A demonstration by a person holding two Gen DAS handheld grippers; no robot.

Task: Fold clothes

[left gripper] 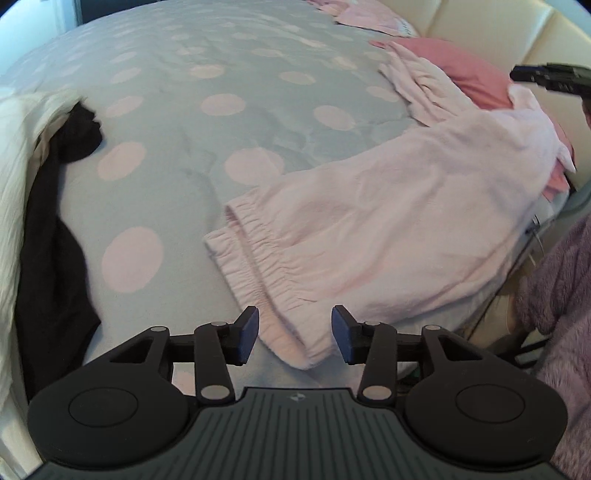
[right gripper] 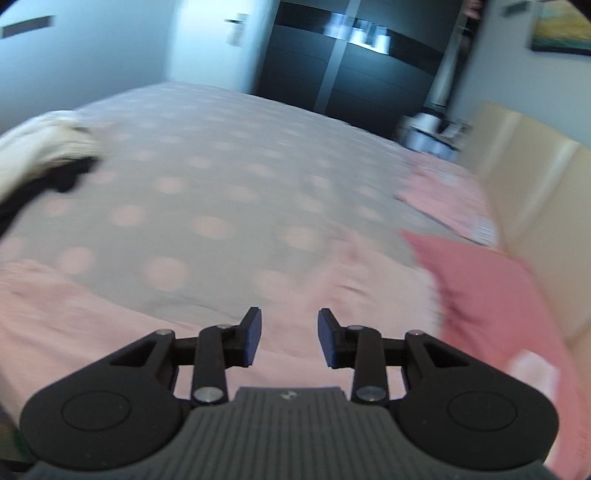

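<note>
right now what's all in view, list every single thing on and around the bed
bedspread: one, grey with pink dots, covers the bed
pale pink pants: one, light pink, spread on the bed's right side, elastic waistband toward the left gripper
pink pillow: one, deep pink, by the headboard
headboard: one, cream, padded
cream garment: one, off-white, left edge
black garment: one, black, beside the cream one
folded pink item: one, pale pink, far right of the bed
wardrobe: one, dark, behind the bed
left gripper: black, jaws open over the waistband
right gripper: black, jaws open above the pants

pale pink trousers (left gripper: pixel 388 206), grey pink-dotted duvet (left gripper: pixel 192 122).
</note>
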